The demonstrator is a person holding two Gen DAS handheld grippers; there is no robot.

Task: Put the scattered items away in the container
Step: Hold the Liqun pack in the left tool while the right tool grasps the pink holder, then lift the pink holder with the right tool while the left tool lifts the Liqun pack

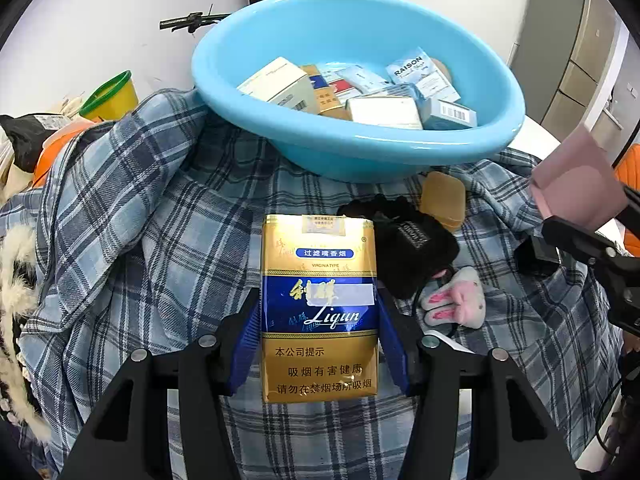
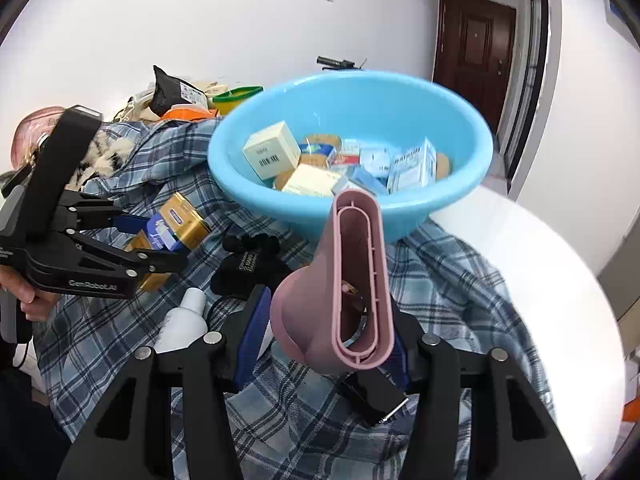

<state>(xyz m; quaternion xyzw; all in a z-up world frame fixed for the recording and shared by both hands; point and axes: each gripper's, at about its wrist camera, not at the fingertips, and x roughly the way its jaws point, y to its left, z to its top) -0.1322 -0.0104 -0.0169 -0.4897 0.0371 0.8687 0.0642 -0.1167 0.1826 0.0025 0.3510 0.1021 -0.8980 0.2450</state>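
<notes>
While a gold and blue pack is pinched between the blue pads of the left gripper, the words "Ligun" and "VIRGINIA TYPE" can be read on its face, with Chinese print above and below. On the side of that gripper, as seen from the right wrist, "GenRobot.AI" is printed. Just right of the held pack, a black pouch with a small unreadable label is laid on the plaid cloth, and a pink plush is seen beside it. Ahead of both grippers the blue basin is set on the cloth; boxes are piled inside it, and "RAISON" is legible on a pale blue box. The right gripper is closed on a pink funnel-like piece, its mouth turned to the camera; nothing is written on it. A white bottle lies left of that gripper.
</notes>
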